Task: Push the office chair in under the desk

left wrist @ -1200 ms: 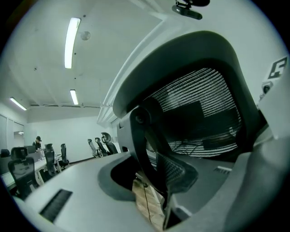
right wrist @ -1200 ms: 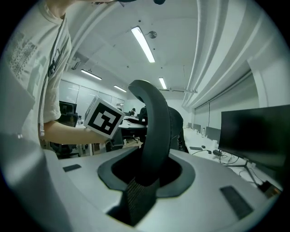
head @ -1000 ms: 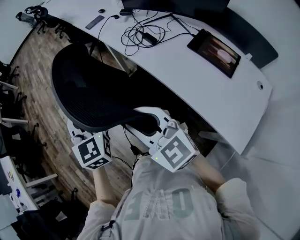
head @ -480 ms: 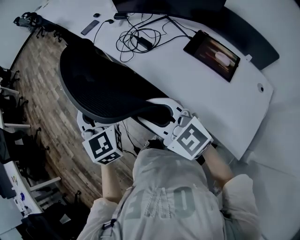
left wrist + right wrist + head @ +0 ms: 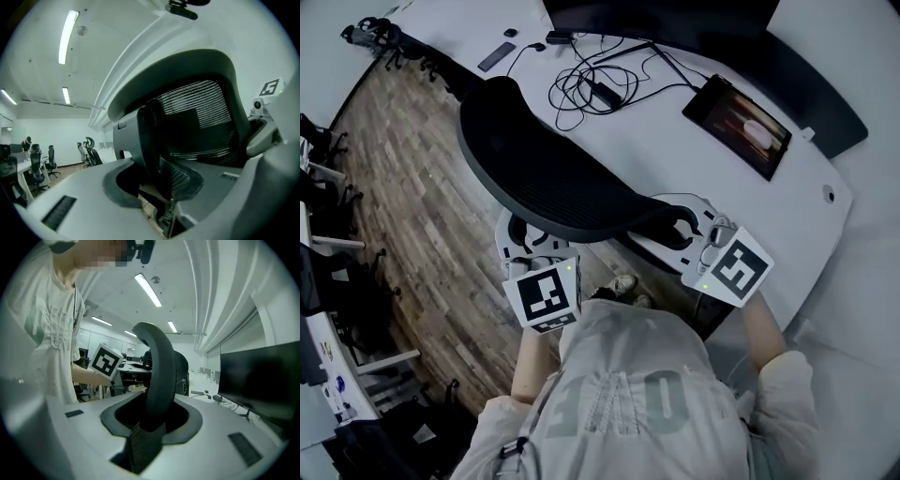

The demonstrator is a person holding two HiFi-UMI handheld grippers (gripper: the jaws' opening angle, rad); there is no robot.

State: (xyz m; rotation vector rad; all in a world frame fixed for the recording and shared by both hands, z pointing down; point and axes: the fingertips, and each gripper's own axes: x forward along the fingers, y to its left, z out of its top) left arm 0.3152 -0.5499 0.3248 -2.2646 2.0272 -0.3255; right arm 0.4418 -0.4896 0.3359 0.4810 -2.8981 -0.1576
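Observation:
The office chair's black mesh backrest (image 5: 553, 178) stands against the curved white desk (image 5: 675, 150), its upper end over the desk's edge. My left gripper (image 5: 525, 248) sits on the backrest's near rim at the left. Its jaws are closing, with the backrest's frame (image 5: 140, 140) between them. My right gripper (image 5: 682, 223) holds the same rim further right, shut on the dark rim (image 5: 159, 376), which stands upright between its jaws. In the left gripper view the mesh back (image 5: 197, 110) fills the middle. The seat and base are hidden.
On the desk lie a tablet (image 5: 748, 117), a tangle of cables (image 5: 591, 80), a slim remote (image 5: 495, 56) and a dark monitor (image 5: 675, 19). Wood floor (image 5: 403, 187) spreads to the left, with other chairs' bases (image 5: 319, 159) at its edge. The person's torso (image 5: 628, 403) is close behind the chair.
The chair back, with both grippers on its rim, has moved towards the desk and to the right. Its upper end now reaches the desk's edge.

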